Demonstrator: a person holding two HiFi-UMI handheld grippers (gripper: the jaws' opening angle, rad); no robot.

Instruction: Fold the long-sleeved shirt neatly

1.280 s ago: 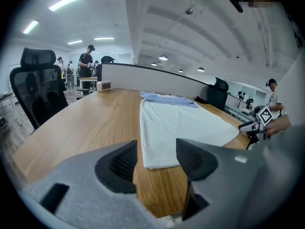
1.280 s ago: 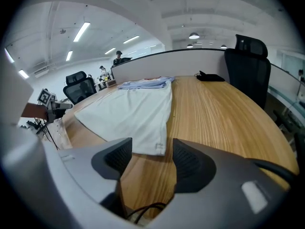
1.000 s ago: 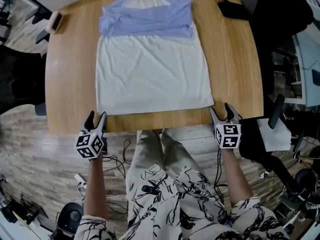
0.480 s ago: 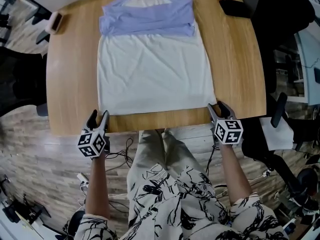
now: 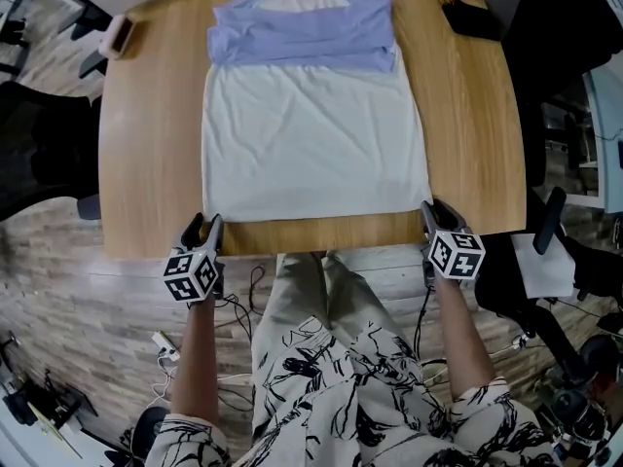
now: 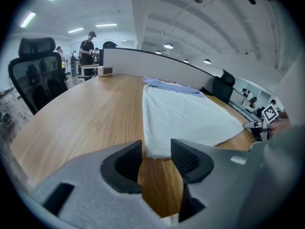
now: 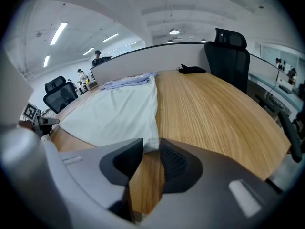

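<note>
The long-sleeved shirt (image 5: 311, 134) lies flat on the wooden table (image 5: 146, 163), white body toward me, blue sleeves folded across the chest, red collar at the far edge. My left gripper (image 5: 201, 230) sits at the table's near edge by the shirt's near left corner. Its jaws have just been closing but stand open, and the hem corner (image 6: 157, 152) lies just beyond the tips of the left gripper (image 6: 156, 151). My right gripper (image 5: 435, 209) is at the near right corner. Its jaws have just been closing to a narrow gap, and that corner (image 7: 151, 146) lies flat between the tips of the right gripper (image 7: 151, 150).
A black pouch (image 5: 470, 17) lies at the table's far right corner and a small pale device (image 5: 122, 35) at the far left. Black office chairs (image 5: 39, 144) stand beside the table. A white partition (image 6: 143, 63) runs along the far edge. Cables (image 5: 234, 300) lie on the floor near my legs.
The right gripper has rolled and drawn in onto the shirt's near right corner, its jaws much narrower. The left gripper's jaws have narrowed a little beside the near left corner.
</note>
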